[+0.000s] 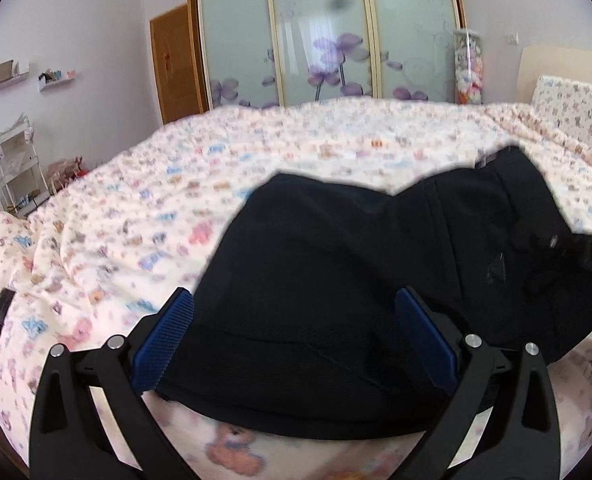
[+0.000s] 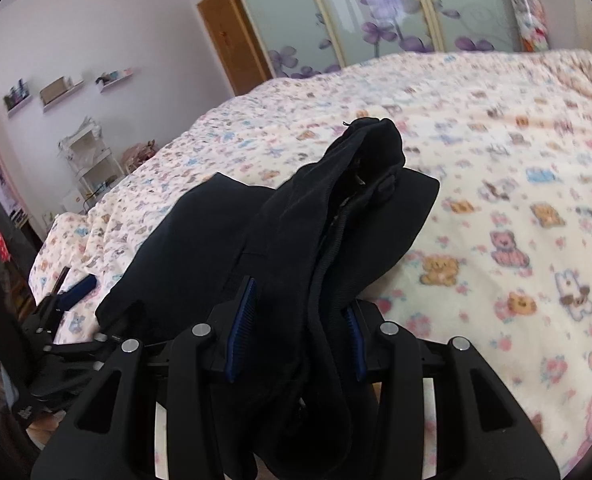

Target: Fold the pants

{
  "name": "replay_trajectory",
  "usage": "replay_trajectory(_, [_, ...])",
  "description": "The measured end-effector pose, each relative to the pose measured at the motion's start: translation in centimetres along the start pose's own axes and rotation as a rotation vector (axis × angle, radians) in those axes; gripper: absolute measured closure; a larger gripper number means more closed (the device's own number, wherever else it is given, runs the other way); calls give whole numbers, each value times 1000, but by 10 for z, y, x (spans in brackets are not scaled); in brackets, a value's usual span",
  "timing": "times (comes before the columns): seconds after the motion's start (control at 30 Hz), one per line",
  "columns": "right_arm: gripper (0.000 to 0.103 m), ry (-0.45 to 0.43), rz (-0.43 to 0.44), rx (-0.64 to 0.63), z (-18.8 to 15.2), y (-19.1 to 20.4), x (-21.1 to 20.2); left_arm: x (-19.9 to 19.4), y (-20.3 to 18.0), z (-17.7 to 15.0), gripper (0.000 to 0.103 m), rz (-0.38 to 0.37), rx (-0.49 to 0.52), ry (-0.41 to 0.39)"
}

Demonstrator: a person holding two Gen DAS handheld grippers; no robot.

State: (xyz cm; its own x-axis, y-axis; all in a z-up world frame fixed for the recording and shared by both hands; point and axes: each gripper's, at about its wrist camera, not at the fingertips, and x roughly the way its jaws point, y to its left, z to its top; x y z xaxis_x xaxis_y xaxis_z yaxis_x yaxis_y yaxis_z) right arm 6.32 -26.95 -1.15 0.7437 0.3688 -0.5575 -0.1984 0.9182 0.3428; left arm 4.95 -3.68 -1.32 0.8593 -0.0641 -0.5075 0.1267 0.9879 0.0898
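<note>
Jaws first: the right gripper (image 2: 296, 332) is clenched on a thick bunched ridge of the black, soft-knit pants (image 2: 232, 236), its blue ribbed pads pressed against the cloth on both sides. The left gripper (image 1: 292, 340) stands spread wide, with the near folded edge of the pants lying between its blue pads; whether either pad presses the fabric I cannot tell, so I judge it released rather than gripping.

Those pants lie on the cream bear-print bedspread (image 2: 495, 184) as a partly folded dark heap. Seen from the right wrist, a flat panel rests on the bedspread while the gathered ridge rises from the jaws and runs away toward a raised, crumpled end that looks like the waistband. So the long axis runs roughly straight ahead of the right gripper, and the bulk of the cloth spreads to the left of that ridge. In the left wrist view the pants (image 1: 335, 280) fill the space directly ahead and reach off to the right, where the other tool shows at the frame edge. The right hand already has the cloth; the left is just at its edge, so the coming fold likely turns on the left closing there.

Beyond the pants, past the far edge of the bedspread, stands a tall clear cylinder (image 1: 468, 68) filled with small pastel soft things, beside the frosted wardrobe doors with purple flowers (image 1: 327, 32).
</note>
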Motion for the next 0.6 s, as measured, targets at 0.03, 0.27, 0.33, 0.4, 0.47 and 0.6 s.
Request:
replay_trajectory(0.03, [61, 9, 1, 17, 0, -4, 1, 0, 5, 4, 2, 1, -4, -9])
replay_trajectory(0.27, [61, 23, 5, 34, -2, -7, 2, 34, 63, 51, 2, -183, -153, 124])
replay_trajectory(0.33, [60, 29, 4, 40, -3, -9, 3, 52, 83, 62, 2, -335, -258, 177])
replay_trajectory(0.4, [60, 37, 3, 49, -4, -12, 4, 67, 94, 64, 2, -467, -343, 216])
replay_trajectory(0.47, [60, 47, 5, 64, -4, -17, 6, 84, 105, 56, 2, -582, -414, 247])
replay_trajectory(0.6, [60, 52, 8, 75, -6, -20, 6, 114, 119, 46, 2, -648, -506, 315])
